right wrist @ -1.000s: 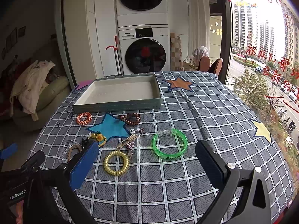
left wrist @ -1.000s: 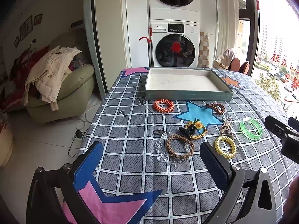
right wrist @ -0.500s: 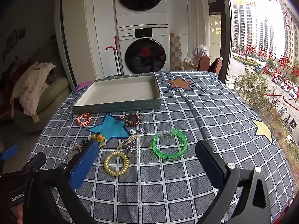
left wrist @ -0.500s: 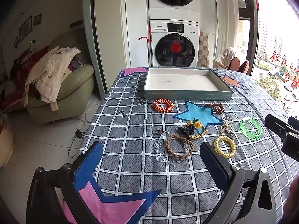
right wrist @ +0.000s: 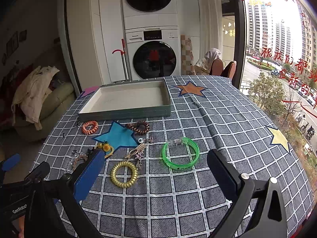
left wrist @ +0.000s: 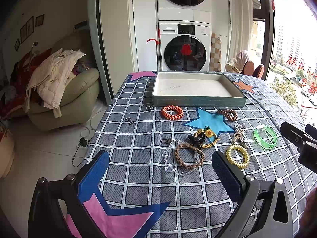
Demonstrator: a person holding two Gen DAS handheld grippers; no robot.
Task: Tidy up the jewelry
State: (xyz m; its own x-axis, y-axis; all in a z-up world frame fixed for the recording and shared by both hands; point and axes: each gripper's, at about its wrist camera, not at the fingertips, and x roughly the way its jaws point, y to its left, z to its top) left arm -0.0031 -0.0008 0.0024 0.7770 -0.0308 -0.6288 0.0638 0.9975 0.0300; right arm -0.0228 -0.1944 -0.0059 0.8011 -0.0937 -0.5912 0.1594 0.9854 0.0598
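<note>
Green bangle point(right wrist: 180, 156) on tablecloth, between spread right gripper point(right wrist: 156, 170) fingers

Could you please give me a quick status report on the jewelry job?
Left gripper and right gripper open, holding nothing. Tray bare; green bangle, yellow coil on the cloth. Nothing in the way.
</note>
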